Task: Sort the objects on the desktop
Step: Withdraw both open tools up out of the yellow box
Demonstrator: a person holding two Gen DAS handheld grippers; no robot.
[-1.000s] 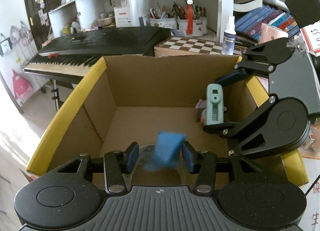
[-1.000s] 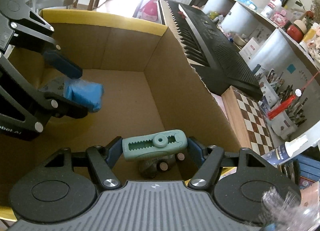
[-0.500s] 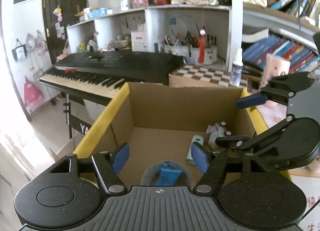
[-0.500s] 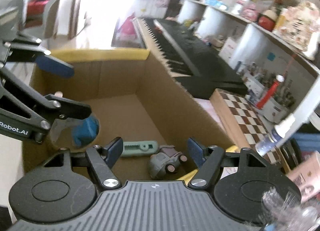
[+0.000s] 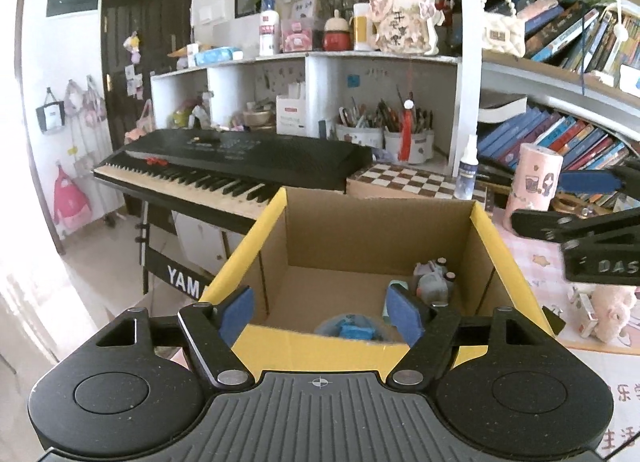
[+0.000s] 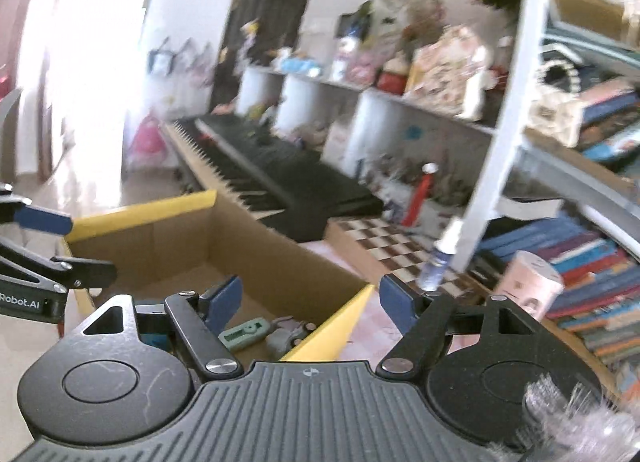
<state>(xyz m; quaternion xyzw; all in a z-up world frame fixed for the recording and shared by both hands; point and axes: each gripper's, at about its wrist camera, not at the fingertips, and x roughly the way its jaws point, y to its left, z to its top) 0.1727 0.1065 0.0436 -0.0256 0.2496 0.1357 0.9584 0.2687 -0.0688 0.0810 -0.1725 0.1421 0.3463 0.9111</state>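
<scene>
1. I take the cardboard box (image 5: 376, 238), with its yellow flaps, as my landmark; it stands open-topped in front of the black keyboard (image 5: 236, 154) and the chessboard (image 5: 416, 182).
2. My left hand-held gripper (image 5: 322, 312) is above the box's near yellow flap, its blue pads wide apart and spreading further, with nothing between them.
3. Inside the box, near that flap, the blue block (image 5: 354, 331) lies on a round clear thing I cannot make out.
4. My right hand-held gripper (image 6: 312, 298) hangs over the box's right-hand corner, jaws widening and gripping nothing; the yellow flap edge merely shows between its fingers, lower down.
5. The green toothed tool (image 6: 244, 333) lies flat on the box floor, in the corner nearest my right hand-held gripper.
6. The grey toy car (image 6: 286, 334) sits just beside that green tool, on the side toward the box's right wall; whether they touch I cannot tell.
7. From the left wrist view, the car (image 5: 432, 282) is by the right wall, with a sliver of the green tool (image 5: 394, 286) next to it.
8. To the right of the box, on the pink surface (image 5: 536, 262), stand a pink cylinder (image 5: 534, 186) and a small spray bottle (image 5: 466, 170).
9. The right wrist view is blurred, so the shelves behind the box are not readable there.
</scene>
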